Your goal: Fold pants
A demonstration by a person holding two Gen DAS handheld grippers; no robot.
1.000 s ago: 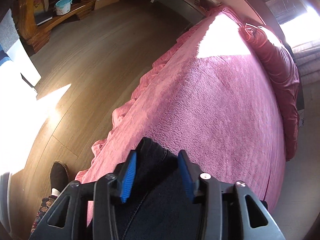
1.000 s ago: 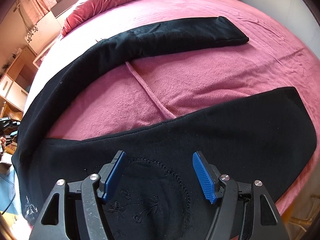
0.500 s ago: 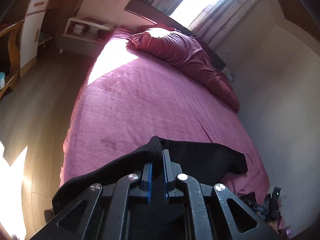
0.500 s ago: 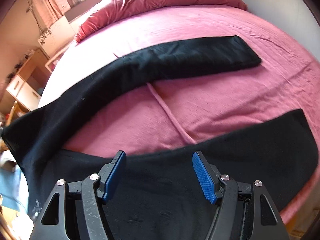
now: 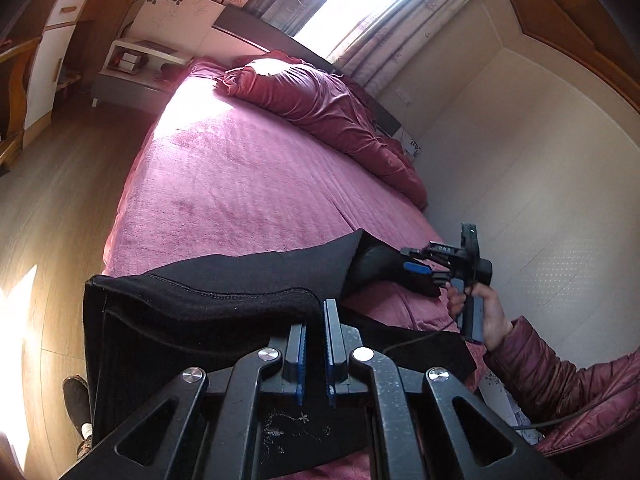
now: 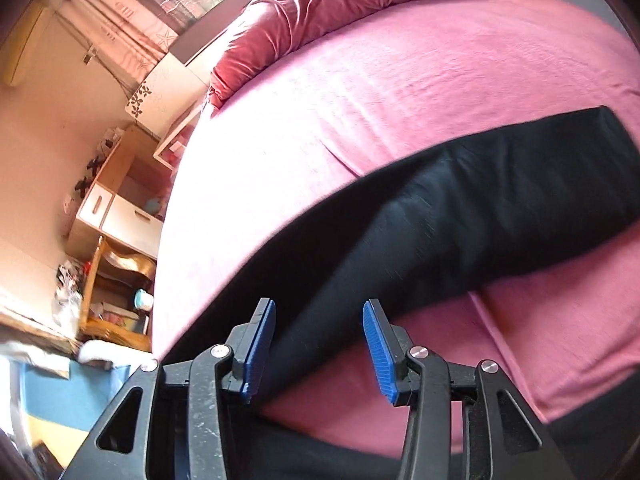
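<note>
Pink plush bedspread point(image 5: 240, 184) under black pants point(image 5: 224, 296), with a crumpled velvety quilt point(image 5: 320, 108) by the headboard.
Left gripper point(image 5: 315, 344) is clenched on the pants' raised hem; only its view shows the person's hand point(image 5: 480, 312). Right gripper point(image 6: 318, 344), its jaws closing, straddles a flat, smooth leg without pressing it.
</note>
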